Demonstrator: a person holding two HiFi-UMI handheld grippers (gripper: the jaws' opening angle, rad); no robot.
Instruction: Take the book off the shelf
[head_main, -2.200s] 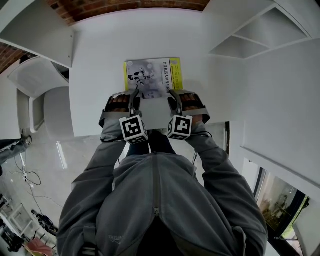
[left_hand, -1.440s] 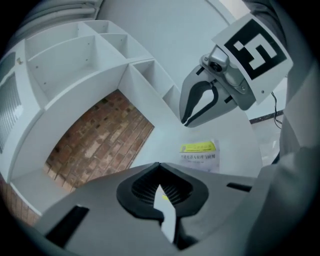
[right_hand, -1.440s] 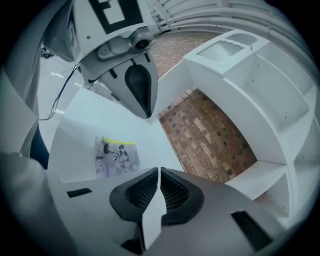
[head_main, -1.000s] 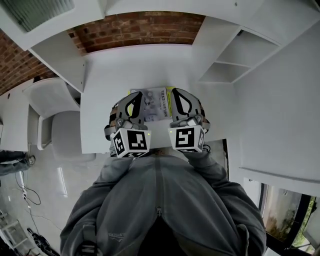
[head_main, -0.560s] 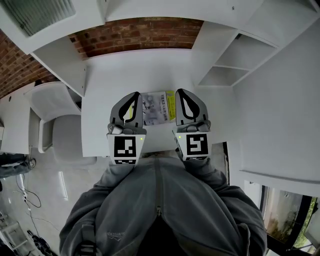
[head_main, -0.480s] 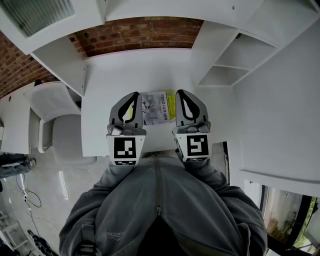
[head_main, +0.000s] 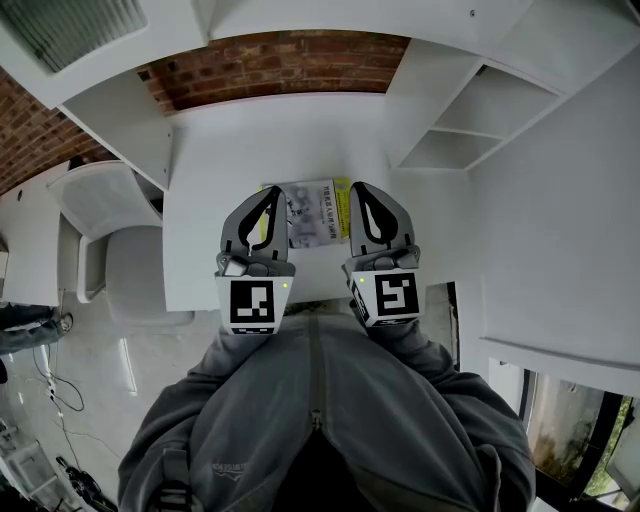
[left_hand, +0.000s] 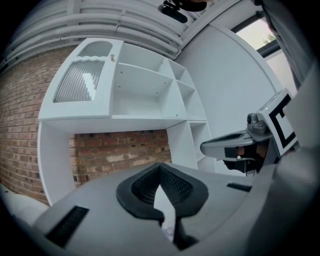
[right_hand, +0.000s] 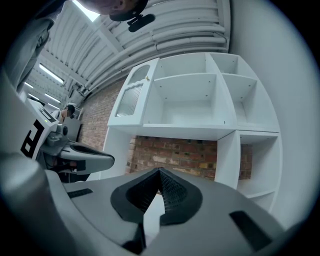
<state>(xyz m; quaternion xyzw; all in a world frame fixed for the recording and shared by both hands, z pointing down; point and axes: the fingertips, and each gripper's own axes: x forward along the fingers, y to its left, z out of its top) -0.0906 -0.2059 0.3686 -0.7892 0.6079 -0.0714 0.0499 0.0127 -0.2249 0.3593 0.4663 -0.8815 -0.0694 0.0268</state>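
a person in a grey hooded jacket (head_main: 310, 420) stands in front of a white desk (head_main: 200, 210) and holds both tools level before the body, side by side and a little apart.

the left gripper (head_main: 268, 192) has its two grey jaws pressed together, tip against tip. nothing is between them; through the dark ribbed opening behind the tips, only a pale surface shows. the right gripper (head_main: 357, 187) is in the same condition, with its jaws together and nothing in them. in each gripper view the other gripper is seen at the side, also pointing toward the wall.

the thin book with a grey-white cover and yellow edges (head_main: 318, 212) lies flat on the desk with its cover up. from the head view it appears in the gap between the two grippers, and its left and right edges are hidden under them. neither gripper holds it. it lies on the desk top, off the shelf.

a tall white shelf unit with open compartments (head_main: 470, 120) stands at the right of the desk, and more white compartments run over the desk. behind the desk there is a red brick wall (head_main: 280, 55). a white rounded chair (head_main: 120, 240) stands just beside the left end of the desk.
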